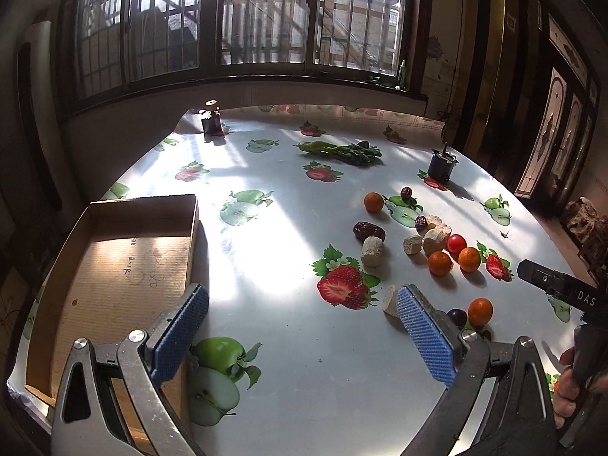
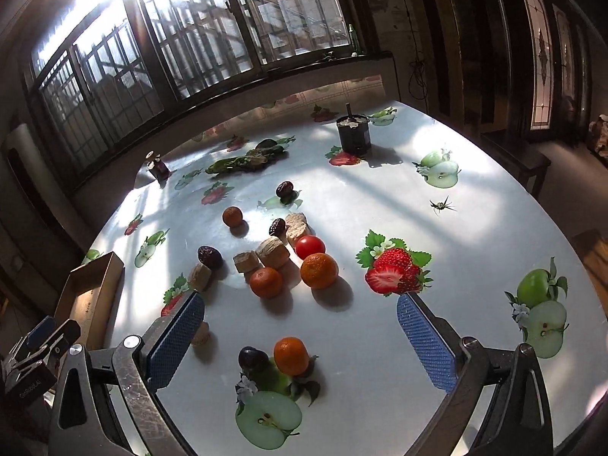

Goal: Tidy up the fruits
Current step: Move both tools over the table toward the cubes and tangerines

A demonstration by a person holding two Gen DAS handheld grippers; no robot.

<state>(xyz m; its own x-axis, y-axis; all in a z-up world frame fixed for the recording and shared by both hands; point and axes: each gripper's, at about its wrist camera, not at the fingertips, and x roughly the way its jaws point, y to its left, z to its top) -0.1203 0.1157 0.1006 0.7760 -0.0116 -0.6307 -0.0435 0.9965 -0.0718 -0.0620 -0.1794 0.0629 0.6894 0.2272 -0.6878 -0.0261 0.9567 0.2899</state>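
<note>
Small oranges (image 1: 439,263) (image 2: 319,270), a red cherry tomato (image 1: 456,243) (image 2: 310,247), dark dates (image 1: 368,231) (image 2: 209,256), a dark grape (image 2: 252,358) and pale cork-like chunks (image 1: 372,251) (image 2: 273,252) lie scattered on the fruit-print tablecloth. An empty cardboard box (image 1: 114,266) (image 2: 89,292) sits at the left. My left gripper (image 1: 302,326) hovers open over bare cloth, right of the box. My right gripper (image 2: 300,336) is open too, its fingers straddling the nearest orange (image 2: 290,355) and the grape from above.
Green vegetables (image 1: 342,151) (image 2: 243,161) lie toward the far side. A small dark bottle (image 1: 211,119) and a black pot (image 1: 440,167) (image 2: 354,135) stand near the far edge. An insect (image 2: 440,205) sits on the cloth at right. Windows run behind the table.
</note>
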